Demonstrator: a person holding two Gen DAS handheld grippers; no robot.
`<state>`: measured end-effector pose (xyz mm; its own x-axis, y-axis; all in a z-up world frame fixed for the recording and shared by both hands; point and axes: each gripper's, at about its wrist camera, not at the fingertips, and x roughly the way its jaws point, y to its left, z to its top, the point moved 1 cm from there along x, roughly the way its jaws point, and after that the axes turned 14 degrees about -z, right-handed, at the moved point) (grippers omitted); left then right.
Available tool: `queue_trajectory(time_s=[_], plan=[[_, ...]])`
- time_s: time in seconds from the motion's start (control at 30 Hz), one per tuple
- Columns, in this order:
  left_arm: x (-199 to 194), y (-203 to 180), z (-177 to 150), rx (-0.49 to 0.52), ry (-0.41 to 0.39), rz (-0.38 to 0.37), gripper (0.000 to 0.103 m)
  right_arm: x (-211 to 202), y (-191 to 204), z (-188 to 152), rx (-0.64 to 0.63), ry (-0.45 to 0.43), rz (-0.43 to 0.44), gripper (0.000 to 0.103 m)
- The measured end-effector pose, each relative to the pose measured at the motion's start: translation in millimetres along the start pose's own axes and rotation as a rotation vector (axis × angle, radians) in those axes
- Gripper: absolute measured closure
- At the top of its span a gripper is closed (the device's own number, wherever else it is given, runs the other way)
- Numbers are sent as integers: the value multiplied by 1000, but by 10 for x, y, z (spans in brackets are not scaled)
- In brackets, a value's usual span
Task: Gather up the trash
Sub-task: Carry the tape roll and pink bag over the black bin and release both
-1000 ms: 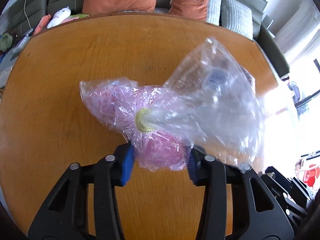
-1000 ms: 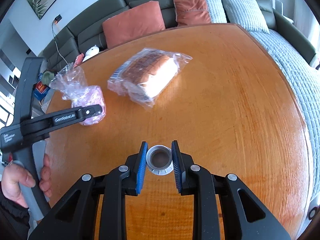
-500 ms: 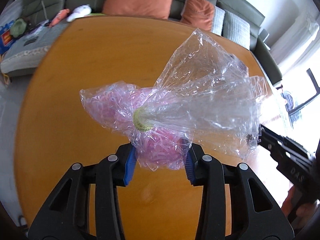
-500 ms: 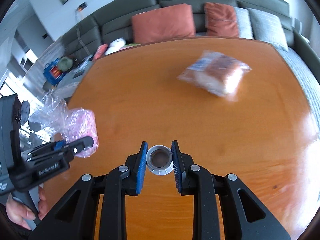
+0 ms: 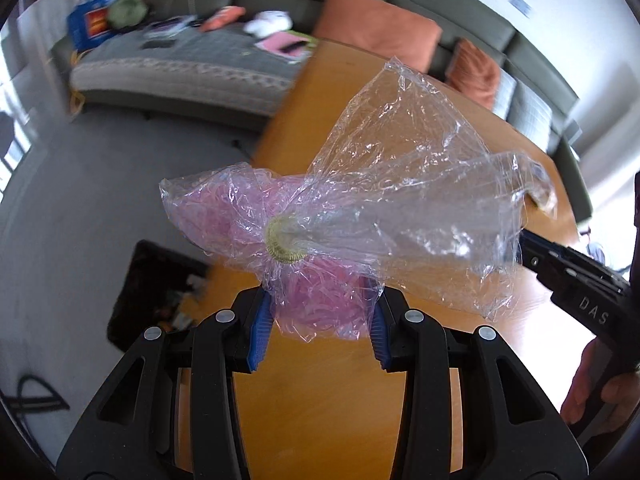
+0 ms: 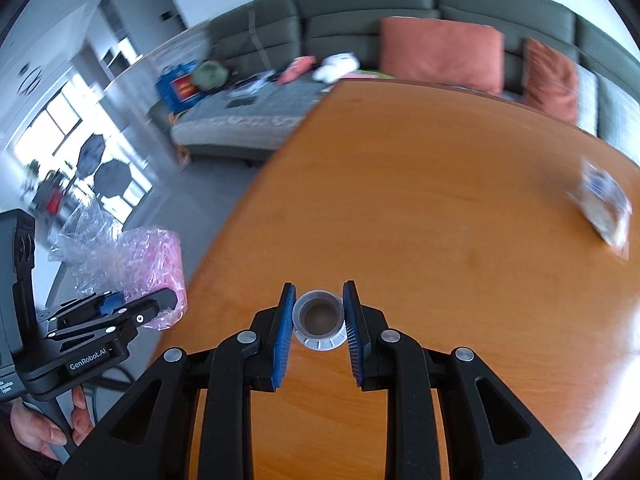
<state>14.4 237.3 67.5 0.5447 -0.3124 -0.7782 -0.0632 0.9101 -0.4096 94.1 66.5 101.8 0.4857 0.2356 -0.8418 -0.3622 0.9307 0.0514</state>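
Left gripper [image 5: 316,328]: its blue pads are pressing from both sides on the plastic bag [image 5: 320,240]; the jaws are staying closed on it, as in the earlier pictures.
Right gripper [image 6: 318,332]: its jaws are standing narrow and are pinching a small cup [image 6: 319,319] between the pads, the same grip as a second ago.
What is changing: both hands are sweeping sideways. A second ago the whole table [image 6: 420,220] was under the two cameras; now its left edge is crossing both views and grey floor [image 5: 80,200] is showing beside it.
Meaning for the task: I judge that two pieces of trash are lifted and are travelling away from the table, probably to a bin that I cannot see yet.
Bag, content: it is holding pink shredded strips in the lower part, closed by a yellowish band [image 5: 285,241]; the upper clear part is empty and is spreading out.
Cup, content: the mouth is facing the camera; the inside is looking brownish, I cannot tell if something is in it.
Still on the table: a wrapped packet [image 6: 604,208] is lying far at the right, blurred, well apart from both grippers.
Far: a sofa [image 6: 360,20] with orange cushions [image 6: 440,54].
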Motion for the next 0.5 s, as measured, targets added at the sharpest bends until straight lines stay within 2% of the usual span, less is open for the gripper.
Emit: queue_trajectory(time_s=[0.3, 0.5], plan=[[-534, 891, -259, -140, -55, 69, 63, 55, 998, 106, -144, 5, 71, 77], [-749, 1312, -385, -229, -78, 101, 63, 138, 1536, 143, -233, 18, 116, 77]])
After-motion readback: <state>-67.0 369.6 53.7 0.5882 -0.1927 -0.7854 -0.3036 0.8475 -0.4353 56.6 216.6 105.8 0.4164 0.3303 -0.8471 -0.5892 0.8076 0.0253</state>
